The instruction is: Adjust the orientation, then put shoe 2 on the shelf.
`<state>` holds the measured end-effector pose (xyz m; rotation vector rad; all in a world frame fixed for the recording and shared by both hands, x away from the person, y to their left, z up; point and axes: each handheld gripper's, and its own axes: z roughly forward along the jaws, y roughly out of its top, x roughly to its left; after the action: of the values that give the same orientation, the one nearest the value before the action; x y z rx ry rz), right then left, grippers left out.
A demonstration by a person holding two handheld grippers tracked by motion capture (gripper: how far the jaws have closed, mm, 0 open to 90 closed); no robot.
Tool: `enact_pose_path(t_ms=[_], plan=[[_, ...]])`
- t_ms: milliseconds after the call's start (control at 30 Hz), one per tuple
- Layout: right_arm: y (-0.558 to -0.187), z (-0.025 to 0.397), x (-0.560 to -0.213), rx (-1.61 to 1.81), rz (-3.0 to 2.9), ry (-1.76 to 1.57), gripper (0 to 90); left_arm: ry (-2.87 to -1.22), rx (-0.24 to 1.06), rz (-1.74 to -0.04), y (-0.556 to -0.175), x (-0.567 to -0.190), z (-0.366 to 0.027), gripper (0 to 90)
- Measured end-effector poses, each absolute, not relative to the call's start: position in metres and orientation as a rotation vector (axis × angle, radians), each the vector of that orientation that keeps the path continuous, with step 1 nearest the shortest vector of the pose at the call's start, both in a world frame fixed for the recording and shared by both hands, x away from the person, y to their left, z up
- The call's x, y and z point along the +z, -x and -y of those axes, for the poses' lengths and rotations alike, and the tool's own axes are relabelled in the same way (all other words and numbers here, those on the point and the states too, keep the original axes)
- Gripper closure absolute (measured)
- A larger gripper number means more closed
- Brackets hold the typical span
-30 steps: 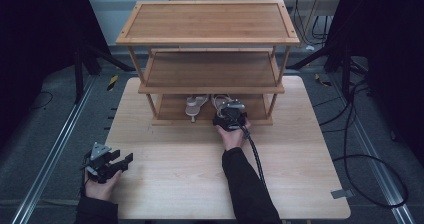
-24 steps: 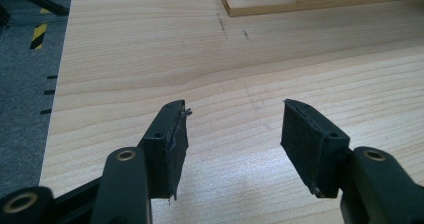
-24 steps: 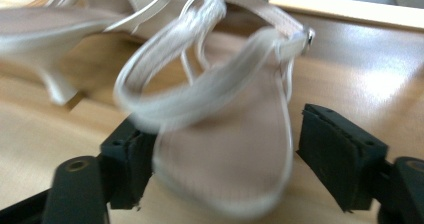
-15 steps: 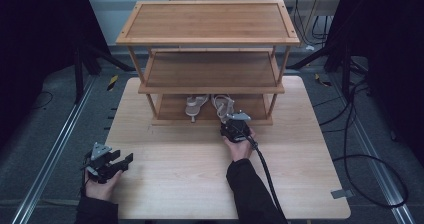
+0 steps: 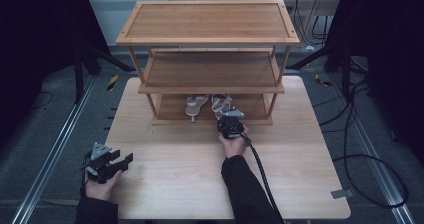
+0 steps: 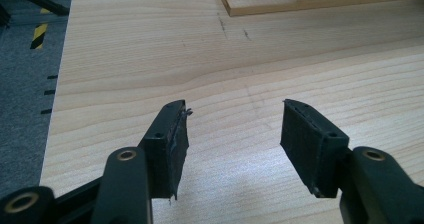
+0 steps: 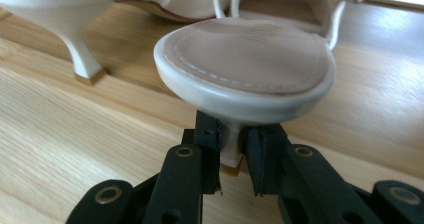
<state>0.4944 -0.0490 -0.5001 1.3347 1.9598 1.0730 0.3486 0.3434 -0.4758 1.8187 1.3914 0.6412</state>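
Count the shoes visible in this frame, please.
2, both on the rack's bottom shelf: the left shoe lies free, and the right shoe has its heel clamped in the right gripper. None seem hidden.

A three-tier rack stands along the tabletop's far edge, two sandals side by side on its bottom shelf. The right sandal lies beside the left sandal. The right claw sits just before the right sandal, the left claw near the front-left corner.
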Motion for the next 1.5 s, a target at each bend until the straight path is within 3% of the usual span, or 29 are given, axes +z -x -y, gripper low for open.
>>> enact_pose_path(t_ms=[767,1033,1133,1300,1500], plan=[[-0.513,0.006,-0.505,1.147,-1.991,-1.342,75.7,-1.816,0.635,-1.39,-0.349,-0.476,-0.344,43.2],[-0.496,0.016,-0.495,1.114,-1.986,-1.276,35.8,-1.806,0.634,-1.389,-0.348,-0.476,-0.347,43.3],[-0.486,0.025,-0.489,1.096,-2.028,-1.244,26.9,-1.812,0.634,-1.383,-0.348,-0.476,-0.344,43.2],[-0.467,0.05,-0.48,1.146,-2.082,-1.235,19.1,-1.813,0.628,-1.39,-0.349,-0.477,-0.345,43.2],[-0.445,0.09,-0.469,1.149,-2.069,-1.215,16.0,-1.811,0.629,-1.393,-0.349,-0.477,-0.344,43.1]])
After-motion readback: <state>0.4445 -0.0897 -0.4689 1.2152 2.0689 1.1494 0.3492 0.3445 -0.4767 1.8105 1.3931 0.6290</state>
